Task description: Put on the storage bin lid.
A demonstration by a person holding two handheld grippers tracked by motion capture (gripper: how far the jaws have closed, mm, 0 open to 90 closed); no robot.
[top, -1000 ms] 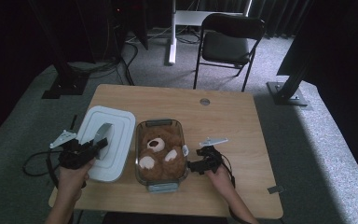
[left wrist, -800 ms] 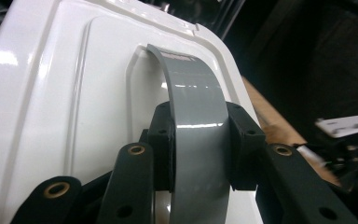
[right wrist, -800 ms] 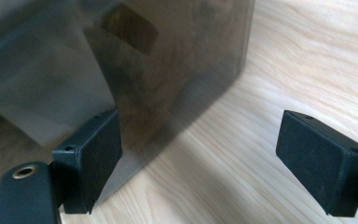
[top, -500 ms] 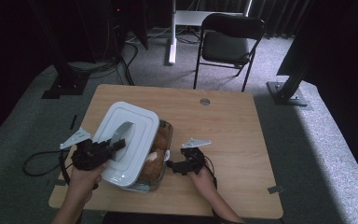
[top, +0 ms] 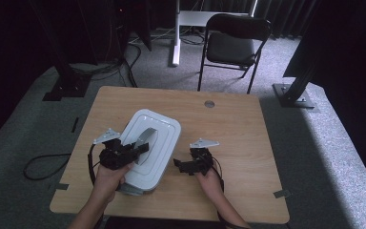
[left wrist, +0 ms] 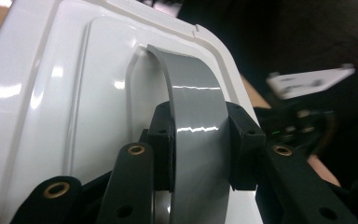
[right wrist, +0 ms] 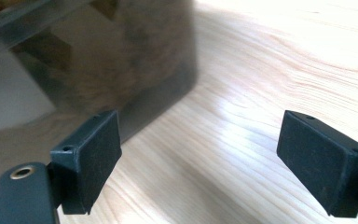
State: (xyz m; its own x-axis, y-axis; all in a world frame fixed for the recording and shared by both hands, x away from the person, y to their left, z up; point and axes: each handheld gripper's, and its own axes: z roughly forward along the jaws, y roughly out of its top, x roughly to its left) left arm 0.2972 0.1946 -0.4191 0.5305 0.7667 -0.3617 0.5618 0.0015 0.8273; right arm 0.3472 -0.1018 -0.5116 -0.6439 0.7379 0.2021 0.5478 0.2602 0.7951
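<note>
Lid (top: 153, 143) over container (right wrist: 121, 70), right tool (top: 187, 166) beside

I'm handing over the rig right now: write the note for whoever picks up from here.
Left gripper: shut on the grey arched handle of the white plastic lid.
Right gripper: open, holding nothing, beside the clear box on the wooden table.
Done: lid lies over the box with the brown plush toy inside.
Left: whether the lid sits flush I cannot tell; seat it, then release the handle.
</note>
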